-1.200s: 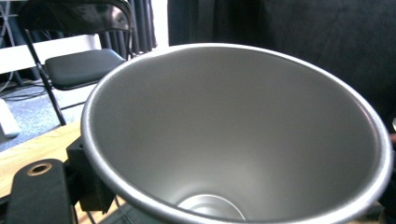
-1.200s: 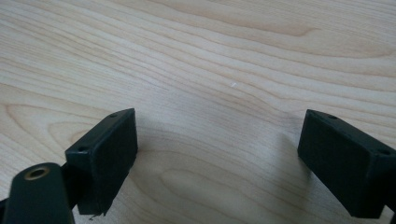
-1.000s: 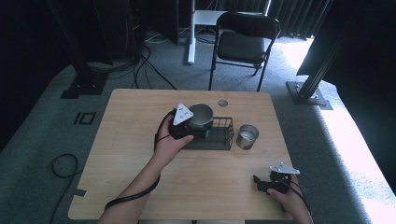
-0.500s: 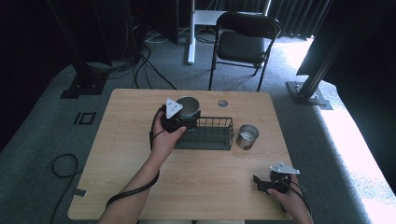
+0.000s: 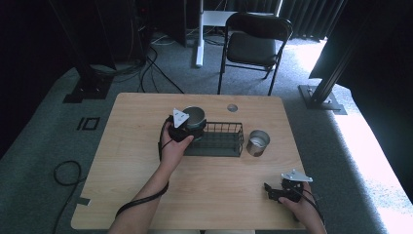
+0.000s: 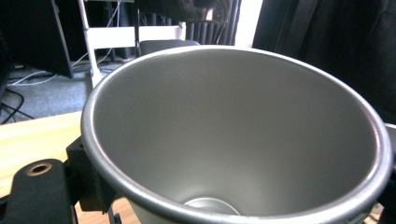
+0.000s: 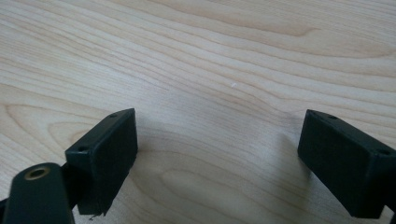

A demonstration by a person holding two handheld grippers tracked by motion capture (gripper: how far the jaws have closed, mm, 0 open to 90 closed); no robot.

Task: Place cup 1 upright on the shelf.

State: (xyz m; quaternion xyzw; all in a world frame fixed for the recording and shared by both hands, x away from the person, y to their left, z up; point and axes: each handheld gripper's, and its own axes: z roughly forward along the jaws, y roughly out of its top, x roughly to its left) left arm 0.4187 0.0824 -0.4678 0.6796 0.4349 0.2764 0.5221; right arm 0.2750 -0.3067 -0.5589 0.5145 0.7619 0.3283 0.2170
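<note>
While the left claw (image 5: 187, 127) grips it by the rim, the silver, round metal cup (image 5: 193, 117) hangs over the left end of the black wire rectangular basket (image 5: 216, 138), toward the far side of the pale wooden counter (image 5: 131, 161). From the high view it is hard to tell whether the cup's base touches the basket or sits just above it. In the left gripper view the cup (image 6: 238, 135) is seen from its mouth: a smooth brushed inside, a rolled rim, and a small flat bottom low in the frame. One black jaw presses against the outside of the rim at the lower left, so this claw is closed on the cup.

Just beside the basket's right end a second shiny metal cup (image 5: 257, 142) stands upright on the counter, apart from the held one. A small round grey cable hole (image 5: 232, 107) is set in the counter near its far edge, beyond the basket.

Near the front right corner the right claw (image 5: 270, 191) lies low over bare wood, well apart from the basket and both cups. In the right gripper view its two black jaws stand wide apart over wood grain (image 7: 219, 84), holding nothing.

Beyond the counter, a black folding chair (image 5: 255, 46) stands on grey carpet (image 5: 58, 122).
</note>
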